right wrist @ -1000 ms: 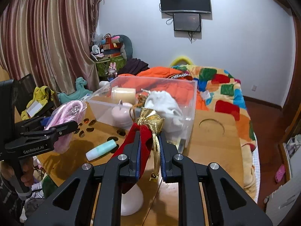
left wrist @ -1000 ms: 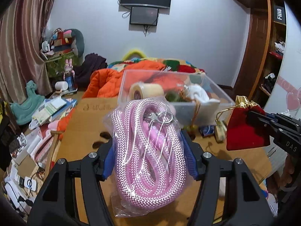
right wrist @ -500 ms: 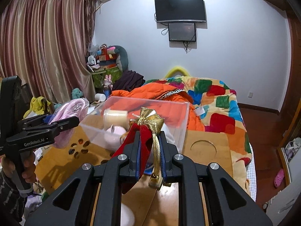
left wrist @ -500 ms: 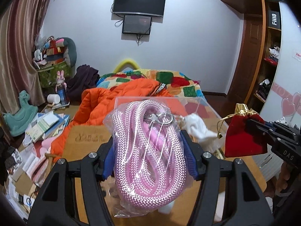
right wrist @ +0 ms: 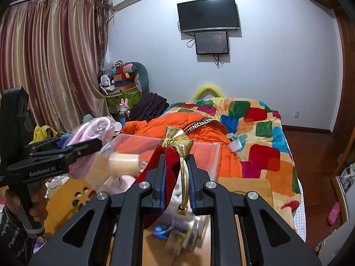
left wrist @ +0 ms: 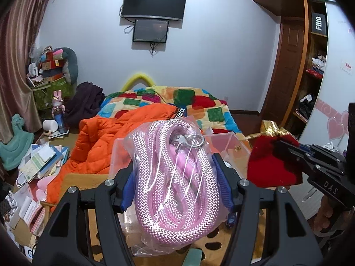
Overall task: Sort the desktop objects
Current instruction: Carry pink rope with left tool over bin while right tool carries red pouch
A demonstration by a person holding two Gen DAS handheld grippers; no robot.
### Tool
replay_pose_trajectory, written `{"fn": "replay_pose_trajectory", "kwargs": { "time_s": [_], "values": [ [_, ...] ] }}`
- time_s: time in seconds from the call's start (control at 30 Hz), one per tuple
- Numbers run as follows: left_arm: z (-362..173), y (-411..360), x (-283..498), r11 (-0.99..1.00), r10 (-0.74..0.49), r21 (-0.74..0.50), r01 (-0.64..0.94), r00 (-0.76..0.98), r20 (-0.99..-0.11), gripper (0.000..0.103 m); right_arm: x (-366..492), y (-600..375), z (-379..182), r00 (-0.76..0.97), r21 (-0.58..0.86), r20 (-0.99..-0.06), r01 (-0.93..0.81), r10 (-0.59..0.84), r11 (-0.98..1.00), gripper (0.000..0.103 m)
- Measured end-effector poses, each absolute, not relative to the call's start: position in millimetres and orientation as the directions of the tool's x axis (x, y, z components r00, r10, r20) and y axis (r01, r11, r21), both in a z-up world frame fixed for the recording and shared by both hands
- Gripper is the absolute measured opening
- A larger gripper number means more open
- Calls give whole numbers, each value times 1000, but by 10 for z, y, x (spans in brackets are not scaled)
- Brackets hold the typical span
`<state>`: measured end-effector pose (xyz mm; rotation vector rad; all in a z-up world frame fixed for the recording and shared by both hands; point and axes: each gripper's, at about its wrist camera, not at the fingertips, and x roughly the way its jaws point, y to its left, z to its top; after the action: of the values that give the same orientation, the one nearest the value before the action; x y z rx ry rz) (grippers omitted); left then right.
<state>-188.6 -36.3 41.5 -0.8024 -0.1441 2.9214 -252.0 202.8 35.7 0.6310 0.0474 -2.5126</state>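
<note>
Wooden counter (right wrist: 244, 186) with round cut-outs, near; beyond it a bed (right wrist: 261, 124) under a patchwork quilt and a puffy orange jacket (left wrist: 104, 141). Clear rigid plastic bin (right wrist: 206, 155) on the counter, holding a cream tape roll (right wrist: 124, 163). Left tongs (left wrist: 175, 177) clamped on a braided pink rope (left wrist: 175, 173), coiled and bagged in glossy film. Right tongs (right wrist: 177, 184) clenched on a red velvet pouch (right wrist: 168, 159) with gold ribbon, above the bin

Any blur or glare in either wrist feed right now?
Left wrist view: glare streaks on the plastic bag around the pink rope, otherwise sharp. Right wrist view: the small items under the gripper are motion-blurred; the red pouch stays sharp.
</note>
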Motion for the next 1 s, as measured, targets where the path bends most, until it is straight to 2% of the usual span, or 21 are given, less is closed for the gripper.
{"fn": "replay_pose_trajectory", "kwargs": {
  "time_s": [0.47, 0.93, 1.0],
  "values": [
    [139, -190, -2351, -984, 173, -122, -126, -805, -567, 62, -3104, 1824, 73, -703, 132, -490, 526, -516, -840, 14],
    [-143, -120, -2498, -982, 189, -139, -130, -772, -607, 62, -3132, 1782, -195, -741, 46, -480, 512, -469, -857, 18],
    [-163, -124, -2506, -981, 192, -147, -129, -768, -611, 62, -3112, 1746, -214, -758, 9, -481, 499, -441, -867, 22]
  ]
}}
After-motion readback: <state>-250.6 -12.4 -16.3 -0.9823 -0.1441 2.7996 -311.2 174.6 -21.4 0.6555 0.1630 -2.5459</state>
